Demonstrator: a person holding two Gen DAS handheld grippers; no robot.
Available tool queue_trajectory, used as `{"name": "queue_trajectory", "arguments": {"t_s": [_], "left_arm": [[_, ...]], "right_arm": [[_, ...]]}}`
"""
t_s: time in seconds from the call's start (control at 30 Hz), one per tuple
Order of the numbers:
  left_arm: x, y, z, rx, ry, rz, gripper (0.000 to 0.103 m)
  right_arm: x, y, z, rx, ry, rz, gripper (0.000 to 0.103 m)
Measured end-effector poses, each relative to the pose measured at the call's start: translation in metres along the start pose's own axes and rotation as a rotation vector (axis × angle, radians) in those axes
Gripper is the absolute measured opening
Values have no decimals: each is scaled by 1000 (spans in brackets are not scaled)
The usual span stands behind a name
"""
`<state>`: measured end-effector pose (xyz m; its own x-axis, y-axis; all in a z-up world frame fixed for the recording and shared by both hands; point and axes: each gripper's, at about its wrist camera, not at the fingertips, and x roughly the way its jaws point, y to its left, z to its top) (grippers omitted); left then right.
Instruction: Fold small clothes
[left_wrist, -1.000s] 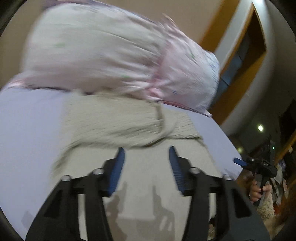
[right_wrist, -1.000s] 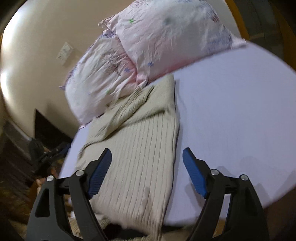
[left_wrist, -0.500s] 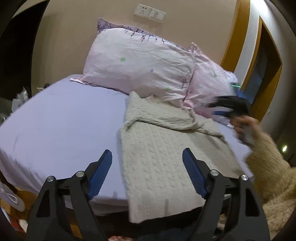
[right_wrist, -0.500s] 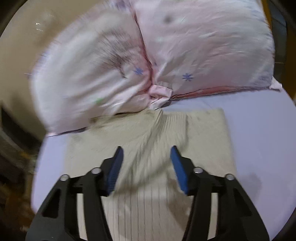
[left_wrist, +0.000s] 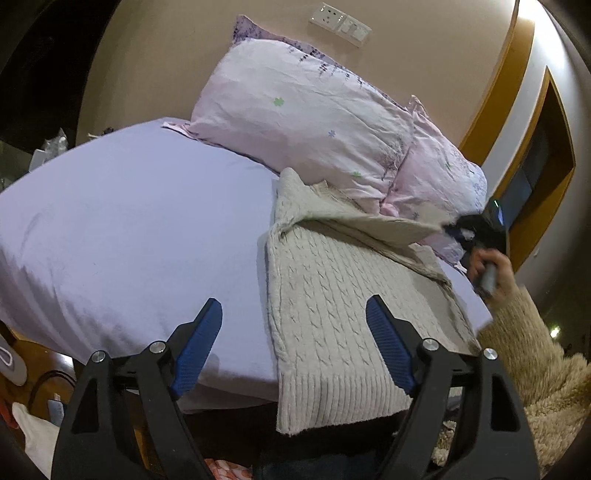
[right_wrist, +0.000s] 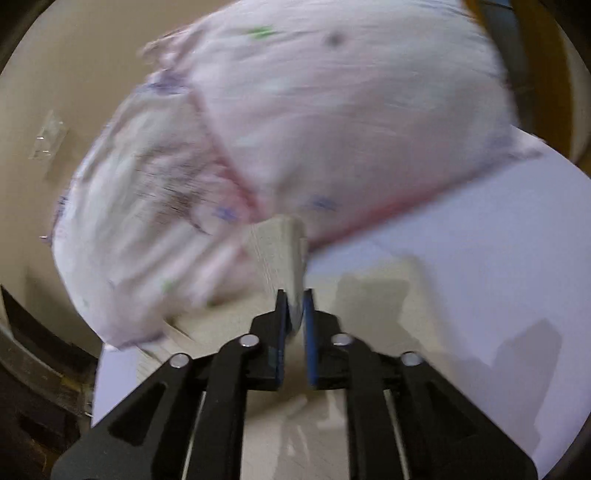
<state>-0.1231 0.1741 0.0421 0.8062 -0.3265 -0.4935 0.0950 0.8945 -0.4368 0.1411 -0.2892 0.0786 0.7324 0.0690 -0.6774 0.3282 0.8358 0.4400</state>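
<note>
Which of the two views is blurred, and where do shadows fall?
Right wrist view: motion blur smears the pillows; gripper shadows fall on the sheet. Left wrist view: sharp, though the right gripper, holding the sweater, is slightly smeared; fisheye bends the bed's edge.

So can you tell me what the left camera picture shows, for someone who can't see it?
A cream knitted sweater lies on a bed with a pale purple sheet, and the right tool pinches and lifts its far sleeve. The open left tool hovers near the hem. Two pink pillows lean against the wall.
</note>
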Motion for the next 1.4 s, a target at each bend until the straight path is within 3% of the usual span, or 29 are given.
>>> {"name": "queue_trajectory", "arguments": {"t_s": [0.03, 0.13, 0.23, 0.3, 0.4, 0.5, 0.6, 0.7, 0.77, 0.87, 0.93, 0.97, 1.03, 1.07, 1.13, 1.23, 1.33, 1.4], "left_arm": [[1, 1, -2, 1, 7, -9, 81], [2, 7, -9, -5, 42, -40, 81], [1, 14, -14, -32, 71, -78, 86], [1, 20, -17, -48, 94, -106, 89], [4, 22, -20, -44, 139, -134, 92], [10, 26, -28, -55, 200, -172, 93], [18, 32, -38, -94, 246, -183, 93], [26, 34, -46, -119, 266, -206, 93], [36, 33, -51, -138, 287, -225, 92], [46, 28, -55, -144, 304, -242, 81], [52, 25, -58, -155, 319, -251, 60], [56, 24, -60, -171, 330, -262, 50], [59, 26, -61, -218, 351, -290, 13], [57, 27, -59, -258, 352, -322, 8], [50, 21, -51, -249, 331, -321, 7], [40, 1, -12, -169, 267, -315, 7], [56, -17, 53, -83, 176, -253, 7], [80, -20, 95, -81, 106, -212, 7]], "right_arm": [[-12, -20, -11, 6, 9, -21, 45], [-63, -71, -52, -4, -3, 2, 59], [-123, -127, -97, -14, 13, 150, 76], [-155, -153, -128, -17, 69, 269, 80], [-177, -180, -162, 17, 205, 390, 80], [-167, -193, -193, 68, 355, 422, 79], [-148, -192, -211, 93, 445, 435, 75], [-126, -190, -216, 162, 479, 557, 75], [-111, -188, -219, 182, 501, 588, 69], [-98, -180, -223, 184, 532, 652, 43], [-96, -171, -224, 159, 534, 696, 11], [-98, -169, -222, 142, 523, 705, 9], [-109, -166, -215, 113, 474, 719, 8], [-117, -163, -209, 97, 441, 732, 8], [-135, -152, -188, 47, 360, 757, 7], [-150, -121, -145, -51, 264, 785, 7], [-157, -77, -86, -159, 150, 779, 7], [-138, -48, -50, -190, 70, 764, 7]]}}
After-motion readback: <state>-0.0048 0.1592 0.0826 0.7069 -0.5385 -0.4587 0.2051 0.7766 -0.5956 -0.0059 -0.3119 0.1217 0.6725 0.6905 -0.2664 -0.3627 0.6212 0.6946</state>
